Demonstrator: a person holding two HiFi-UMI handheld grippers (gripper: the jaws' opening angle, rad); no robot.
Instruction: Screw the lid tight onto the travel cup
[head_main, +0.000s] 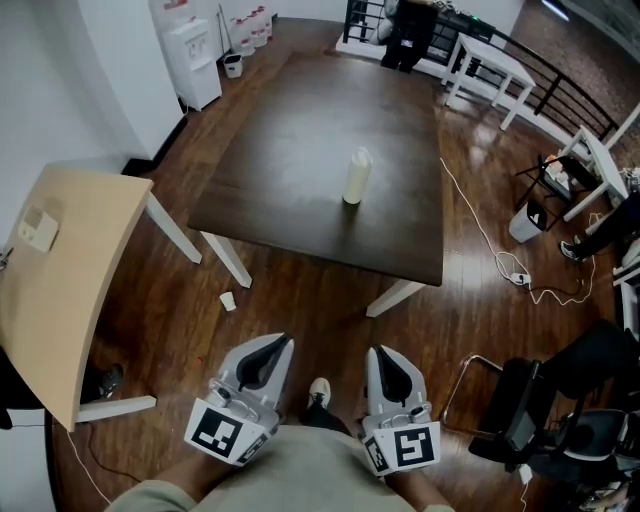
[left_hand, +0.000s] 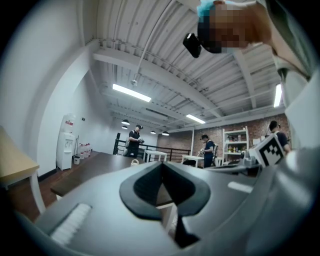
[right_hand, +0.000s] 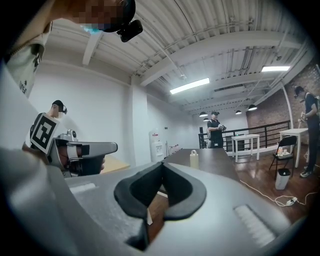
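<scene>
Cream cup (head_main: 356, 176) standing upright, frame centre, on dark table (head_main: 290, 150); its top showing too small to tell. Left tool (head_main: 277, 343) and right tool (head_main: 377, 352) clenching on nothing.

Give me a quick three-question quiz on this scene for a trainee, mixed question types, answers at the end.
1. True or false: the cup lies on its side on the dark table.
2. What does the left gripper hold? A) the cup B) a lid C) nothing
3. Fill in: the right gripper has its fingers ___ (open or shut).

Key: 1 false, it stands upright. 2 C. 3 shut.
</scene>
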